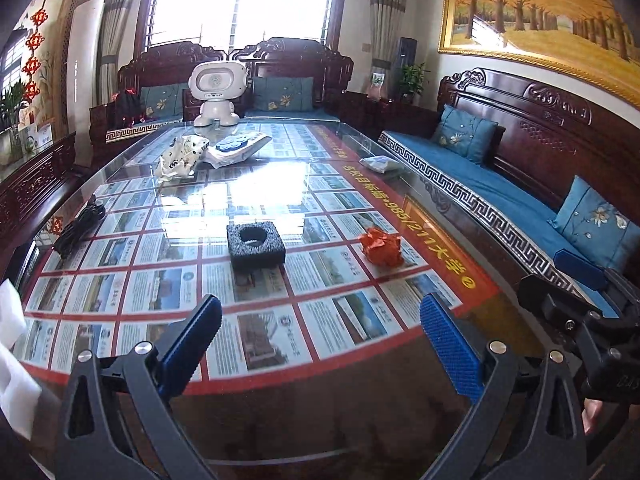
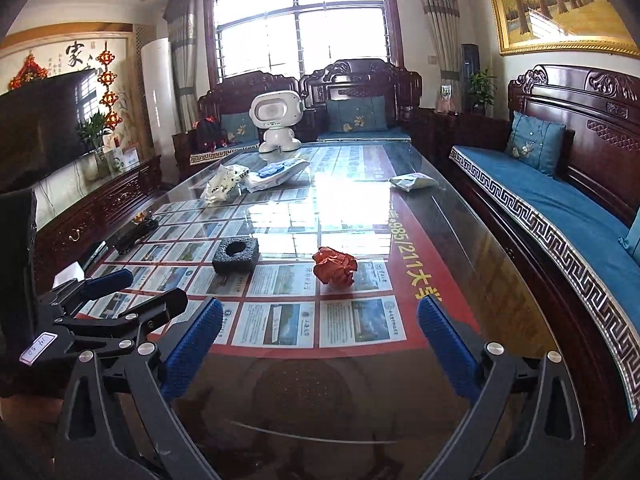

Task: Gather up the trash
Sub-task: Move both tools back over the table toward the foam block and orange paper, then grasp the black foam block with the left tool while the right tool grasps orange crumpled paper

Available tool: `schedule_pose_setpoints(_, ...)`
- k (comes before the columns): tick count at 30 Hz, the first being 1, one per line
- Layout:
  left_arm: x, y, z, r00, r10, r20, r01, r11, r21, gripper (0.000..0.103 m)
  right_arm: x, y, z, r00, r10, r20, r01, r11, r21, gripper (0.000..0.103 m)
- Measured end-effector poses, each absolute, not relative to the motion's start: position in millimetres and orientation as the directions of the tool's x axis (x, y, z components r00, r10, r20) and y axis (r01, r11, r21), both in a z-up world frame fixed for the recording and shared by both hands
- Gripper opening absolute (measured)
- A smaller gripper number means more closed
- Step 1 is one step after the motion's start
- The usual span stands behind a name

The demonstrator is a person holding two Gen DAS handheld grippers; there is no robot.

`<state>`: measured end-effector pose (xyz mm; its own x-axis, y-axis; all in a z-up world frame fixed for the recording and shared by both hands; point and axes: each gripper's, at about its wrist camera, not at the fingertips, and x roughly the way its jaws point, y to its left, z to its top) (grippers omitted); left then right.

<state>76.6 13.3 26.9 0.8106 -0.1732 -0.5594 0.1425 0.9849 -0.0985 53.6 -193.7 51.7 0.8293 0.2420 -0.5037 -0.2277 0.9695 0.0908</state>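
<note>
A crumpled red paper ball (image 1: pixel 382 246) (image 2: pixel 335 266) lies on the glass table (image 1: pixel 304 392) (image 2: pixel 472 280), right of a black foam block with a round hole (image 1: pixel 255 245) (image 2: pixel 235 255). Farther back lie a white crumpled bag (image 1: pixel 180 156) (image 2: pixel 224 182), a white wrapper with a blue piece on it (image 1: pixel 236 146) (image 2: pixel 276 172) and a small white packet (image 1: pixel 380 164) (image 2: pixel 412 181). My left gripper (image 1: pixel 320 344) is open and empty over the near table edge. My right gripper (image 2: pixel 320 344) is open and empty too, well short of the paper ball. Each gripper shows at the side of the other's view.
A white toy robot (image 1: pixel 216 92) (image 2: pixel 278 122) stands at the table's far end. A black cable bundle (image 1: pixel 80 226) (image 2: pixel 134 234) lies at the left edge. Dark wooden sofas with blue cushions (image 1: pixel 500 196) (image 2: pixel 560 208) line the right and far sides. White foam (image 1: pixel 12 352) is at lower left.
</note>
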Motion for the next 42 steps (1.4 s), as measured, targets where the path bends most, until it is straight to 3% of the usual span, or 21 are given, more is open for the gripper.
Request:
schedule_pose_setpoints(5, 120, 21, 17, 0.803, -0.142, -0.579, 0.119, 0.990, -0.078, 0.099, 97, -187, 38, 0.804, 0.235, -0.546, -0.227, 0.970, 0.083, 0.095)
schedule_pose_setpoints(9, 171, 43, 5, 0.789, -0.043, -0.613, 0.013, 0.999, -0.053, 0.099, 141, -184, 18, 0.761, 0.212, -0.613, -0.206, 0.975, 0.082, 0.094)
schedule_pose_setpoints(13, 200, 63, -1, 0.770, -0.079, -0.633, -0.010, 0.991, -0.135, 0.099, 167, -180, 5, 0.740, 0.200, -0.642, -0.202, 0.977, 0.072, 0.094)
schedule_pose_setpoints(32, 239, 66, -42, 0.684, -0.094, -0.724, 0.019, 0.994, -0.111, 0.099, 262, -142, -40, 0.628, 0.083, -0.774, -0.195, 0.979, -0.053, 0.089)
schedule_pose_setpoints(33, 241, 66, -42, 0.684, -0.095, -0.724, 0.020, 0.994, -0.112, 0.099, 263, -141, -42, 0.624, 0.088, -0.777, -0.201, 0.978, -0.051, 0.087)
schedule_pose_setpoints(34, 242, 66, -41, 0.684, -0.093, -0.724, 0.018, 0.994, -0.112, 0.099, 263, -141, -43, 0.619, 0.093, -0.780, -0.204, 0.978, -0.045, 0.071)
schedule_pose_setpoints(36, 244, 66, -42, 0.683, -0.092, -0.725, 0.013, 0.993, -0.114, 0.099, 265, -143, -48, 0.595, 0.110, -0.796, -0.213, 0.977, -0.024, 0.051)
schedule_pose_setpoints(42, 247, 73, -42, 0.683, -0.089, -0.725, -0.009, 0.991, -0.130, 0.099, 256, -151, -41, 0.617, 0.163, -0.770, -0.221, 0.975, 0.030, 0.044)
